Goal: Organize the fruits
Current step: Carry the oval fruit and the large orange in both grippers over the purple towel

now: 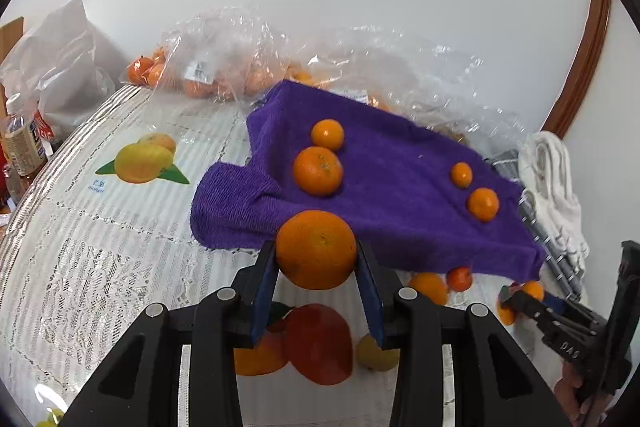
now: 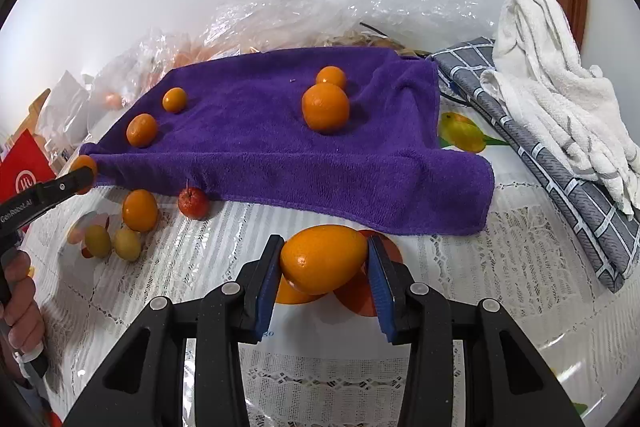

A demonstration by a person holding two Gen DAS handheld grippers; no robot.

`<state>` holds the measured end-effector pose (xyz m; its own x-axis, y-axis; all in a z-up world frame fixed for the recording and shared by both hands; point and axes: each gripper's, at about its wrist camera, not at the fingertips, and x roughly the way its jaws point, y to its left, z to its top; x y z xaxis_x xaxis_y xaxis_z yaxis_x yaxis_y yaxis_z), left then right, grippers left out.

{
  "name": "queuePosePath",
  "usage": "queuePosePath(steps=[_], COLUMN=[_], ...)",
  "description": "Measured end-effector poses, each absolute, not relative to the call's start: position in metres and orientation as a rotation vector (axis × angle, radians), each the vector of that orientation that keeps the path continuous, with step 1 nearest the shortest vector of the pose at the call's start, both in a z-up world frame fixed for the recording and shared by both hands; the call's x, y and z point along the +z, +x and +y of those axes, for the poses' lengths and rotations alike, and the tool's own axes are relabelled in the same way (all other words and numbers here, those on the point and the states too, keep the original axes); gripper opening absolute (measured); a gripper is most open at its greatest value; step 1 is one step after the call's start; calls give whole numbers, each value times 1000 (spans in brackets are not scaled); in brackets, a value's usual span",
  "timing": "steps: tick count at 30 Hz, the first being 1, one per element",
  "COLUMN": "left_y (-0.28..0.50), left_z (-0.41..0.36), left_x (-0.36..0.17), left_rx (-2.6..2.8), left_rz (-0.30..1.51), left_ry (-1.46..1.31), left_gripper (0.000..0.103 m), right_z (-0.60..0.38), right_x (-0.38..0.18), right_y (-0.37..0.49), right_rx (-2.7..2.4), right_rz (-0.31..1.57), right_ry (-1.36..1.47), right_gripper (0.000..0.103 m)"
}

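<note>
Right gripper: oval orange crosswise

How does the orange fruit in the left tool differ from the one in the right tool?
The fruit in the left tool is round with a dull, pitted skin; the fruit in the right tool is egg-shaped, smooth and glossy, gripped across its long axis. Both are orange, and each is clamped between blue pads above the lace tablecloth, in front of the purple towel.

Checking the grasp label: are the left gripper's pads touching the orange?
Touching. The left wrist view shows both blue pads pressed against the orange.
</note>
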<state>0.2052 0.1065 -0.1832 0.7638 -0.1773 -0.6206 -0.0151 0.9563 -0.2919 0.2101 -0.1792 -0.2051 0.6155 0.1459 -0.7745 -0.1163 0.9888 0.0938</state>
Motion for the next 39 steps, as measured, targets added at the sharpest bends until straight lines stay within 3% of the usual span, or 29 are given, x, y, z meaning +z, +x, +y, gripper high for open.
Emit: queuePosePath(steps=[23, 39], left_y=[190, 219], left_z=[93, 85], left_x=[-161, -85], left_rx=[-94, -103], left_rz=[581, 522], left_ry=[-222, -214], left_gripper=[37, 37], right_z=[-192, -175], right_x=[-183, -128], right_y=[201, 249], right_rx=[143, 163], right_rz=[802, 720], right_ry=[95, 83], right_gripper=[42, 42])
